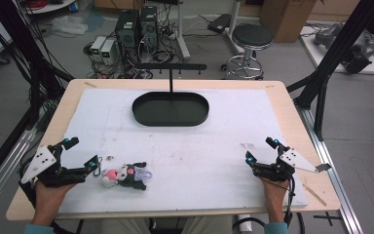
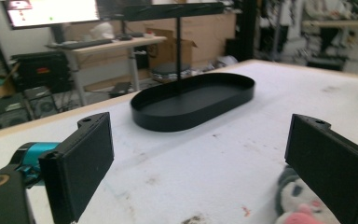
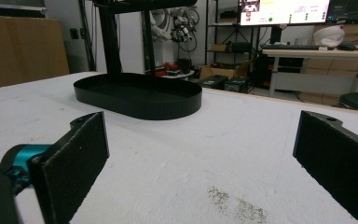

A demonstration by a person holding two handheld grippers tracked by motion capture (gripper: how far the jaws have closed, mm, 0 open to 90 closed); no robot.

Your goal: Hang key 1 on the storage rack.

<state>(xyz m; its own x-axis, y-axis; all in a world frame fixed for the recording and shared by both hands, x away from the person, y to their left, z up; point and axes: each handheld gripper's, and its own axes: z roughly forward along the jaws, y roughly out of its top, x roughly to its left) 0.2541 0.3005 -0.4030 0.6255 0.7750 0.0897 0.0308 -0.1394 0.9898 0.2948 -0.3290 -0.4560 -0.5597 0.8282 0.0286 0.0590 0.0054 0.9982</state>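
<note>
Beyond the wooden table with its white mat, a grey floor holds two computer towers amid tangled cables, a round black stool, cardboard boxes, black frame struts, and a desk with a lit monitor.

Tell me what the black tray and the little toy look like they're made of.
Tray: rigid, matte black, thin upright wall with a crisp rim; probably painted metal or hard plastic, can't tell which. Toy: soft plush fabric, fuzzy uneven outline, black, white and pink patches.
</note>
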